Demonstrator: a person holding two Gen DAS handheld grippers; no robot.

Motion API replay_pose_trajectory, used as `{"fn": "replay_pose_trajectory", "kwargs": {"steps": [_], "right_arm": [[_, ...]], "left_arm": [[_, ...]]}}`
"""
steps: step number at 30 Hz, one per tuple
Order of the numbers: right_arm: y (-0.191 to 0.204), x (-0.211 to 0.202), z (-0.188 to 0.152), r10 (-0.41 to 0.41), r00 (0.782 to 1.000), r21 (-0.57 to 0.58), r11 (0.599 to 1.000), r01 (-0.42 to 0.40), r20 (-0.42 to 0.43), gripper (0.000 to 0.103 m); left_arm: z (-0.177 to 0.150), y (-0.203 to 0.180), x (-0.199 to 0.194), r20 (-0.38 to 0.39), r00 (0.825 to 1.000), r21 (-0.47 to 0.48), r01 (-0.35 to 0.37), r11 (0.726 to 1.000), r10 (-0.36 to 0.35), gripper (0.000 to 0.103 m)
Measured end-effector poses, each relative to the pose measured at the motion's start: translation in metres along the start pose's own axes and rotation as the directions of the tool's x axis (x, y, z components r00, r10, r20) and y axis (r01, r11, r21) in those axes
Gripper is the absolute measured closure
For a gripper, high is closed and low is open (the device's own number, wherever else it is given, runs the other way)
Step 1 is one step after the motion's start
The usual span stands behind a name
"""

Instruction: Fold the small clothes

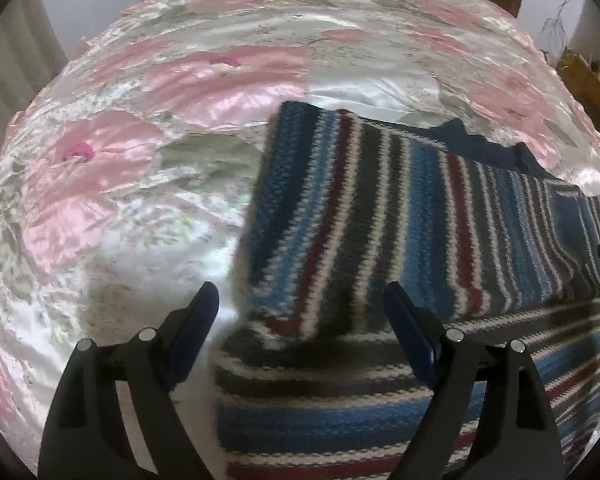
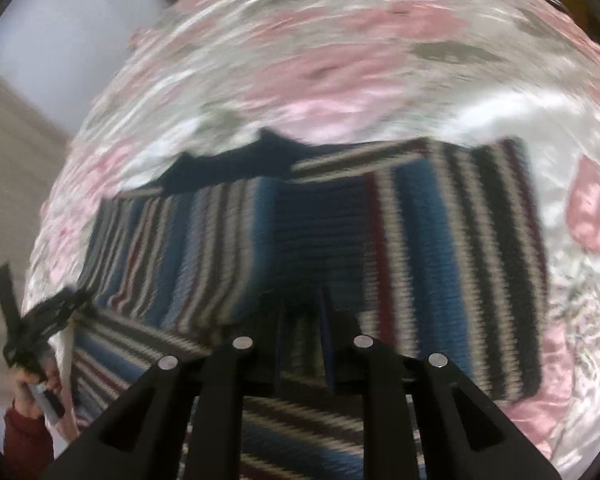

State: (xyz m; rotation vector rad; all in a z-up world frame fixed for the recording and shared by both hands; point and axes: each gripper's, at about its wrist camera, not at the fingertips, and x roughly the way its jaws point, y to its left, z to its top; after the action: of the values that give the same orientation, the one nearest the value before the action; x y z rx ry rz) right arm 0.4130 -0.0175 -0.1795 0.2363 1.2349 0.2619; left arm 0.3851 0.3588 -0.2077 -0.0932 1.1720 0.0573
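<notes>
Lying across the flowered bedspread [image 1: 148, 152], the striped knitted sweater [image 1: 380, 208] has one panel already folded over its lower part, its long side running crosswise in front of both tools. The left tool [image 1: 300, 308] hangs with its fingers spread wide and nothing between them, just above the sweater's near left corner, where the folded edge ends. The right tool [image 2: 302, 312] looks nearly closed, with striped knit showing between its fingers, so it seems to be pinching a fold at the sweater's near middle, though blur makes this uncertain. In my judgement the next fold turns on that left corner, which the left tool is nearer.
</notes>
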Motion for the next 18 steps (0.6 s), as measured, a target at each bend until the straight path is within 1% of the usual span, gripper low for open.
{"fn": "replay_pose_trajectory", "kwargs": {"steps": [2,3,4,6,8,10,13,14,15,16,17,18], "right_arm": [[0.014,0.008,0.000,-0.005,1.000,-0.039,0.999,0.004,-0.017,0.079],[0.018,0.015,-0.001,-0.027,0.999,-0.057,0.998,0.025,-0.030,0.079],[0.019,0.023,-0.002,-0.047,0.998,-0.059,0.997,0.044,-0.047,0.079],[0.015,0.037,-0.005,-0.052,0.995,-0.044,0.998,0.049,-0.087,0.079],[0.007,0.050,-0.012,-0.075,0.990,-0.048,0.996,0.070,-0.117,0.081],[0.002,0.055,-0.016,-0.063,0.993,-0.047,0.997,0.059,-0.103,0.081],[-0.005,0.042,-0.017,-0.005,0.997,0.010,1.000,0.006,-0.079,0.079],[-0.006,0.033,-0.020,0.011,0.998,0.026,1.000,-0.009,-0.069,0.077],[-0.007,0.024,-0.024,0.020,0.998,0.027,0.999,-0.018,-0.056,0.072],[-0.007,0.014,-0.030,0.019,0.999,0.021,1.000,-0.018,-0.044,0.070],[-0.007,0.001,-0.040,0.009,0.999,0.009,1.000,-0.009,-0.034,0.065],[-0.006,-0.009,-0.048,0.003,1.000,0.001,1.000,-0.003,-0.028,0.063]], "left_arm": [[-0.002,-0.006,0.006,-0.008,1.000,0.007,0.007,1.000,-0.006,0.019],[-0.003,-0.010,0.010,-0.014,1.000,0.013,-0.008,1.000,0.008,0.017],[-0.004,-0.013,0.015,-0.016,0.999,0.021,-0.028,0.999,0.028,0.016],[-0.007,-0.013,0.023,-0.025,0.999,0.030,-0.038,0.999,0.039,0.015],[-0.008,-0.008,0.031,-0.045,0.999,0.012,-0.014,1.000,0.014,0.013],[-0.006,0.001,0.037,-0.067,0.997,-0.028,0.027,0.999,-0.029,0.011],[-0.005,0.004,0.026,-0.064,0.997,-0.044,0.042,0.998,-0.045,0.012],[-0.006,0.005,0.019,-0.060,0.997,-0.048,0.042,0.998,-0.045,0.012],[-0.009,0.006,0.008,-0.052,0.998,-0.052,0.042,0.998,-0.045,0.012],[-0.013,0.007,-0.002,-0.043,0.998,-0.051,0.046,0.998,-0.048,0.012],[-0.018,0.008,-0.009,-0.039,0.998,-0.052,0.048,0.998,-0.050,0.012],[-0.027,0.011,-0.019,-0.042,0.998,-0.054,0.049,0.997,-0.051,0.012]]}}
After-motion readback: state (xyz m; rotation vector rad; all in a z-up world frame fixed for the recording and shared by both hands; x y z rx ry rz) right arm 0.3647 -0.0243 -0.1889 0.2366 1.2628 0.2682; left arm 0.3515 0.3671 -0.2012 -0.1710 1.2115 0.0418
